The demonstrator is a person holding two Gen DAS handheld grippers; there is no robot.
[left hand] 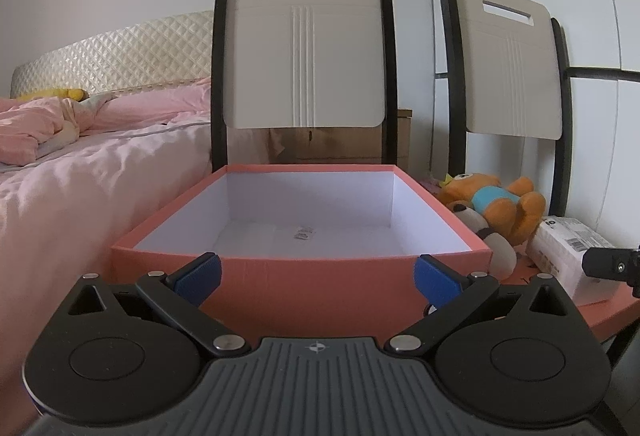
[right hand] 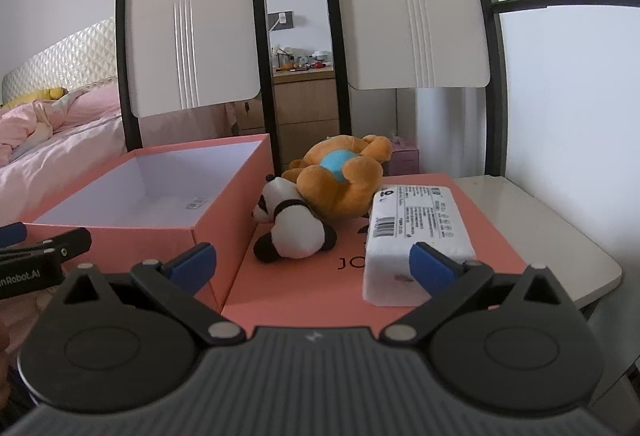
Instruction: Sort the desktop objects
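A pink box [left hand: 304,276] with a white inside stands open right in front of my left gripper [left hand: 318,276], which is open and holds nothing. In the right wrist view the same pink box [right hand: 120,212] is at the left. Beside it, on a flat pink lid [right hand: 304,296], lie a panda plush [right hand: 292,228], an orange bear plush [right hand: 340,176] and a white tissue pack [right hand: 412,228]. My right gripper [right hand: 312,264] is open just short of them, its right finger near the pack's front corner. The plush toys [left hand: 500,208] and tissue pack [left hand: 568,256] show at the right in the left wrist view.
Two chairs with cream backs [right hand: 192,36] [right hand: 412,16] stand behind the box and toys. A bed with pink bedding [left hand: 80,156] runs along the left. A wooden drawer unit [right hand: 308,108] with small items on top stands behind the chairs. The lid rests on a pale seat [right hand: 540,228].
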